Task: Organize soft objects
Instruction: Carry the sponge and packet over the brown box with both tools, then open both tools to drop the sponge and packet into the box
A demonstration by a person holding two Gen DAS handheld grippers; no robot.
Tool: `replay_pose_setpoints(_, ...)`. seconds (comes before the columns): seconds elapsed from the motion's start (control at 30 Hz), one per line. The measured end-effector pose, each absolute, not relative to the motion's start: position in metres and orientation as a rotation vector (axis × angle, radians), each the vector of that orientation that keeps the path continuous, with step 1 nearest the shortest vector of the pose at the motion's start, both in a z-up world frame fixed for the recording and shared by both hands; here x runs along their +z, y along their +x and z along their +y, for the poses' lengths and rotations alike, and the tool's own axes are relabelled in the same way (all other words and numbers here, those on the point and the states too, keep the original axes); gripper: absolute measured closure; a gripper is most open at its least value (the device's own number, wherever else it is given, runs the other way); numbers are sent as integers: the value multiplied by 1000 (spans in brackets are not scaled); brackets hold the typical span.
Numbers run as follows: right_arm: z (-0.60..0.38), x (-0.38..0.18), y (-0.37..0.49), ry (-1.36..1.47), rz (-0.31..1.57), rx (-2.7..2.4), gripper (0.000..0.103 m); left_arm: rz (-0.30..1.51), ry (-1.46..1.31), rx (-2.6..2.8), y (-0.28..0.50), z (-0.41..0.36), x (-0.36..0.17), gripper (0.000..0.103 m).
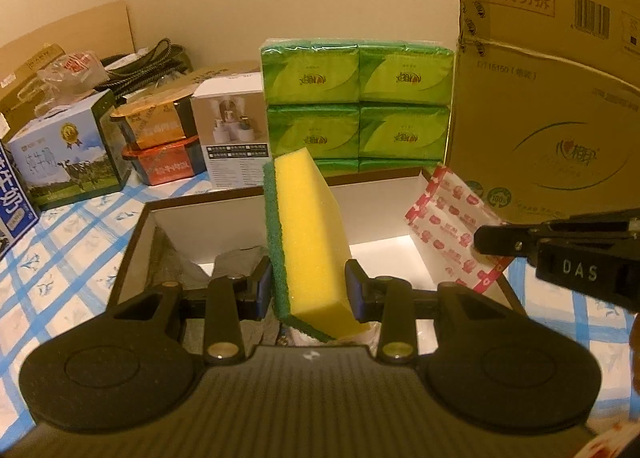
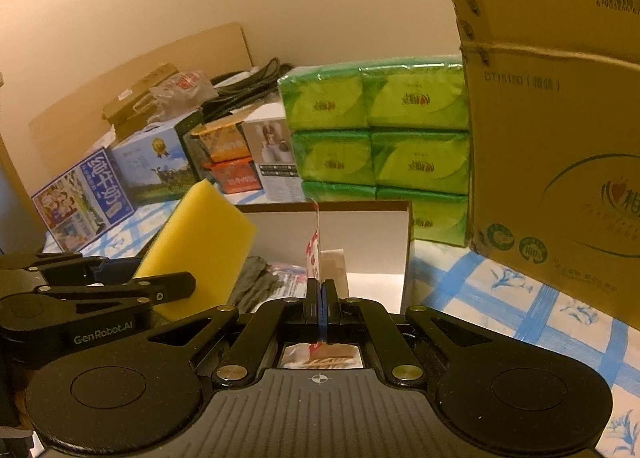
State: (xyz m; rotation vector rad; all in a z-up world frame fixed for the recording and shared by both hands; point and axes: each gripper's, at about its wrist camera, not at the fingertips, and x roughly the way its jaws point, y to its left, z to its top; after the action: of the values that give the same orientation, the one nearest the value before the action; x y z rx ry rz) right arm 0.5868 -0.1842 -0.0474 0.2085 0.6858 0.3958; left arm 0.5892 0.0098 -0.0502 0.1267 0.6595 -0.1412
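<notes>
A yellow sponge [image 1: 308, 234] with a green scouring layer stands on end between the pads of my left gripper [image 1: 308, 284], which is shut on it. It hangs over an open dark-rimmed box [image 1: 216, 217] with white inner walls. My right gripper [image 1: 494, 246] comes in from the right, shut on a flat red-and-white patterned packet [image 1: 448, 225] over the box's right end. In the right wrist view the right gripper [image 2: 321, 294] pinches the packet [image 2: 315, 250] edge-on, with the sponge [image 2: 200, 242] and left gripper [image 2: 176, 290] to its left. A grey cloth [image 2: 256, 278] lies inside the box [image 2: 360, 230].
Stacked green tissue packs [image 1: 356, 105] stand right behind the box. A tall cardboard carton [image 1: 552, 105] rises at the right. Milk cartons [image 1: 68, 153], snack tubs [image 1: 160, 145] and a white product box [image 1: 232, 137] crowd the back left. A blue-checked tablecloth [image 1: 60, 258] covers the table.
</notes>
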Motion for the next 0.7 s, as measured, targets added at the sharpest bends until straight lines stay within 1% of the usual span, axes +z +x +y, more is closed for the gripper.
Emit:
replay_pose_setpoints(0.4,-186,-61,611,244,703,377,103,657,100,-166,619,-1,-56,67)
replay_pose_setpoints(0.53,-188,-63,617,257,705,365,103,673,36,-174,632,4,-63,57)
replay_pose_setpoints(0.6,-189,-64,618,260,706,361,103,687,47,-162,637,4,-67,52)
replay_pose_setpoints(0.63,-189,-65,619,259,707,361,103,693,57,-159,638,5,-69,49)
replay_pose_setpoints(0.7,-190,-65,619,256,705,359,103,700,66,-155,638,7,-73,48)
